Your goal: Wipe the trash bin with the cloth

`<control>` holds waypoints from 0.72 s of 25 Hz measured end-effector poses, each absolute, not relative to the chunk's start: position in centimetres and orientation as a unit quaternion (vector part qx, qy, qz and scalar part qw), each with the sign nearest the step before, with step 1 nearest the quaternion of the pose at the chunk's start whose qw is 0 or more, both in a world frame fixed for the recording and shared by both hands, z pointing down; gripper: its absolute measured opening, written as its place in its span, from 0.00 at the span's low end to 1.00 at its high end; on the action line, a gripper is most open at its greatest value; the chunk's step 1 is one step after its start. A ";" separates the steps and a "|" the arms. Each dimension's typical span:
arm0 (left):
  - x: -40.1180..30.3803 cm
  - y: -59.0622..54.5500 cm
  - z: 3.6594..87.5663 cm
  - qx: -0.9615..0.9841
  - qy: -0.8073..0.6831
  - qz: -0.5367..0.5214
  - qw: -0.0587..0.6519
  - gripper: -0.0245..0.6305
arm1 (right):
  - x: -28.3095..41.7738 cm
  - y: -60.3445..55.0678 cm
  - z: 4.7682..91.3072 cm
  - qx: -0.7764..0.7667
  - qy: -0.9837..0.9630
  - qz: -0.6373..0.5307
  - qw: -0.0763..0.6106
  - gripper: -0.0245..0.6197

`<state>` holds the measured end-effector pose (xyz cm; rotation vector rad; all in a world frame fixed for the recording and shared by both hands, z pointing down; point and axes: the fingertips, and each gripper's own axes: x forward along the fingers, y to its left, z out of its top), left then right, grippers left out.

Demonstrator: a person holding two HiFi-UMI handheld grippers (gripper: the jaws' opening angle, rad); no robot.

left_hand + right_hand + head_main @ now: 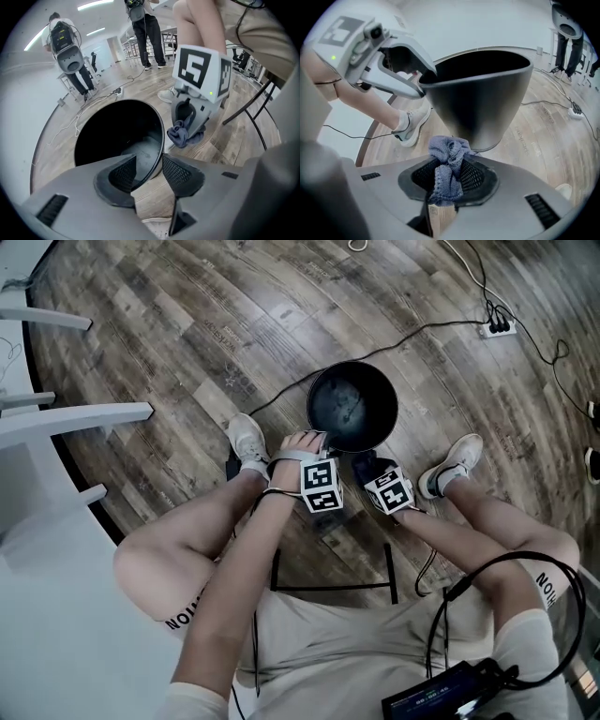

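One black trash bin [352, 407] stands on the wooden floor [187, 324], seemingly upright, its long axis vertical and its mouth pointing up. At its 7 o'clock the left gripper [149, 169] holds its fingers apart astride the rim, not pressing it. At 6 o'clock, just outside the wall, the right gripper [449, 177] has its fingers clamped on the one blue-grey cloth [449, 151], bunched between them.

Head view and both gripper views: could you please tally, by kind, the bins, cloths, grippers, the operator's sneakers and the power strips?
Trash bin: 1
Cloth: 1
Grippers: 2 (left gripper, right gripper)
White sneakers: 2
Power strip: 1
Total: 7
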<state>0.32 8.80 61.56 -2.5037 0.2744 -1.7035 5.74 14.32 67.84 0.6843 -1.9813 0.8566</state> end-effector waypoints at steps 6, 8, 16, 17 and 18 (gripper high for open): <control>-1.5 8.6 62.9 -0.805 0.062 -0.584 0.082 0.29 | 6.5 14.2 63.5 0.302 -0.791 0.360 0.392 0.20; -1.3 8.3 63.1 -0.802 0.064 -0.587 0.090 0.29 | 6.6 13.9 62.2 0.304 -0.796 0.356 0.385 0.20; -0.9 9.0 63.2 -0.799 0.053 -0.595 0.069 0.27 | 4.7 13.1 58.7 0.296 -0.821 0.327 0.362 0.20; -0.8 9.1 63.2 -0.799 0.054 -0.595 0.065 0.27 | 4.4 12.8 58.7 0.296 -0.824 0.322 0.360 0.20; -0.7 9.1 63.2 -0.799 0.055 -0.596 0.061 0.27 | 4.2 12.5 58.7 0.296 -0.825 0.319 0.360 0.20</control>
